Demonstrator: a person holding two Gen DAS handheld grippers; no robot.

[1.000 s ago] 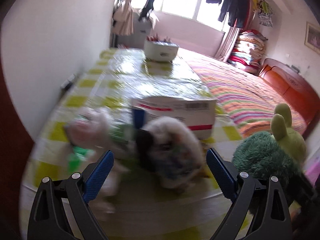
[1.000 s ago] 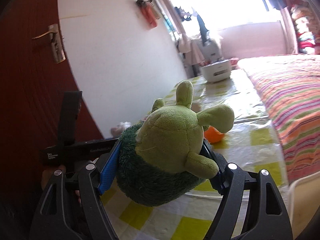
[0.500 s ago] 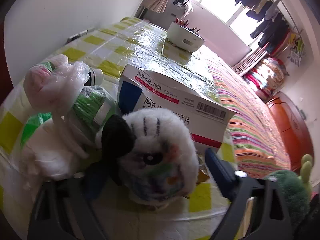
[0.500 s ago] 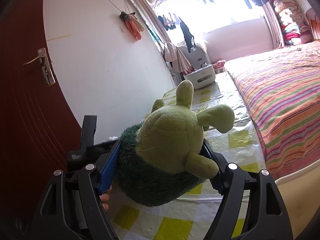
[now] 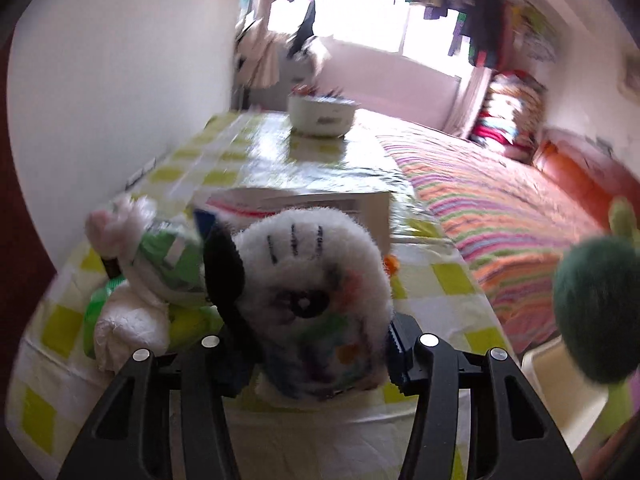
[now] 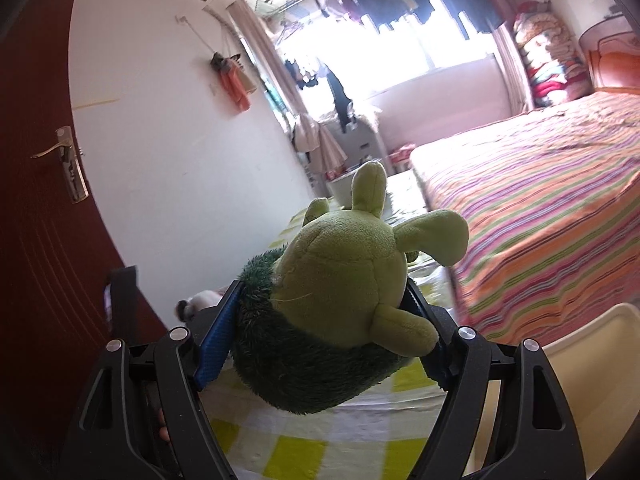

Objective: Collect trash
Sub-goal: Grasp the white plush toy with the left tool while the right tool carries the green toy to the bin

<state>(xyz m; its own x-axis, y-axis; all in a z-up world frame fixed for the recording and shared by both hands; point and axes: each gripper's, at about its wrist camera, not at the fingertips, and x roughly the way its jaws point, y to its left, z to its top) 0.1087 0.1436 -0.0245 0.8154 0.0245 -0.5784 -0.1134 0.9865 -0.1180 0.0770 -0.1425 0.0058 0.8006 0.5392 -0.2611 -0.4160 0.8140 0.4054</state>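
A white plush toy (image 5: 304, 264) with a black ear fills the gap of my left gripper (image 5: 312, 344). The jaws are closing and both pads meet its sides. It is at the near edge of the yellow-checked table (image 5: 240, 160). Left of it lie a clear bag with a green bottle (image 5: 164, 260) and a crumpled white bag (image 5: 128, 332). Behind it stands a medicine box (image 5: 312, 204). My right gripper (image 6: 324, 316) is shut on a green plush toy (image 6: 340, 264), held above the table. That toy also shows at the right edge of the left wrist view (image 5: 592, 308).
A white tub (image 5: 320, 114) stands at the table's far end. The striped bed (image 6: 540, 220) runs along the table's right side. A dark red door (image 6: 40, 220) is at the left, and a cream chair edge (image 6: 580, 360) at the lower right.
The left jaws have closed in from wide open onto the white plush toy. The right gripper has moved with the green toy and now faces more of the room.
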